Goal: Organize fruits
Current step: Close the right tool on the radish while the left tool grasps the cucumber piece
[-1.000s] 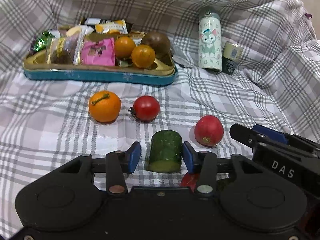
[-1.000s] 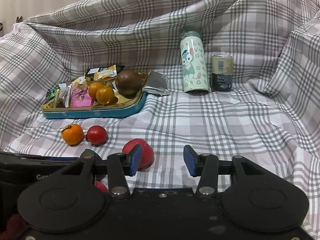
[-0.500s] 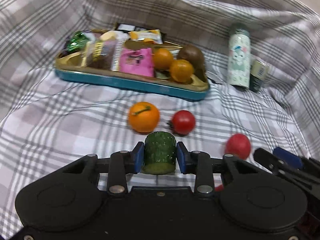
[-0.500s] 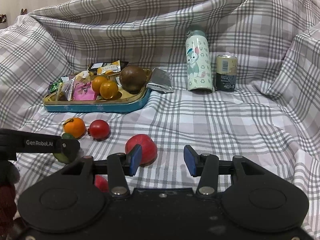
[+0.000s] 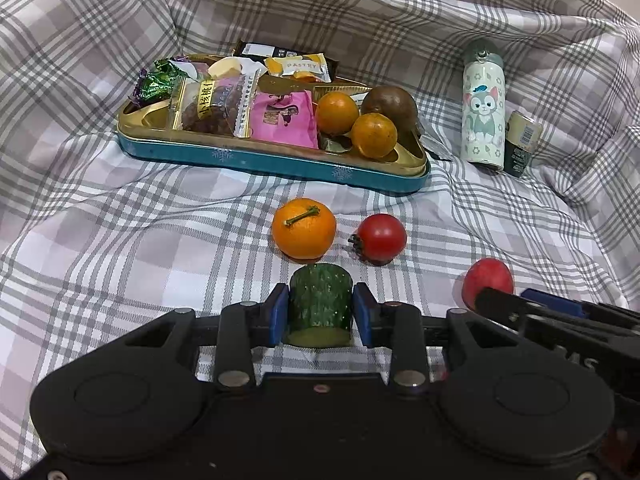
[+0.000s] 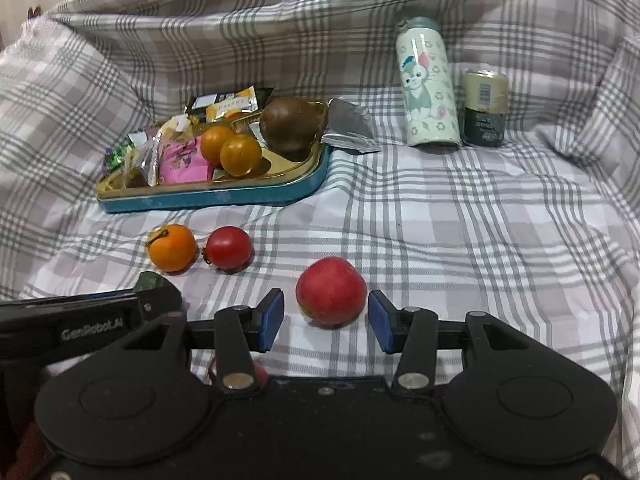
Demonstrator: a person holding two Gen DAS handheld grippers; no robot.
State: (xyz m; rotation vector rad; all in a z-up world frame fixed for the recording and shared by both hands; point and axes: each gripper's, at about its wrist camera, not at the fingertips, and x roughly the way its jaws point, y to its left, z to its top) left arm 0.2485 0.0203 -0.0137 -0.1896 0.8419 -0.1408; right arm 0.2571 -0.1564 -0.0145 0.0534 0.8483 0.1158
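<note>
Now my left gripper (image 5: pixel 320 312) is clamped on the cucumber chunk (image 5: pixel 321 304), right gripper (image 6: pixel 326 320) wide open around the red fruit (image 6: pixel 331 291); next I close, then carry both to the tray (image 5: pixel 280 158).

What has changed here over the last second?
The left gripper closed on the cucumber piece, which had sat loose between its open fingers. The right gripper, open throughout, moved up to straddle the red fruit. The tray, orange and tomato stayed put.
</note>
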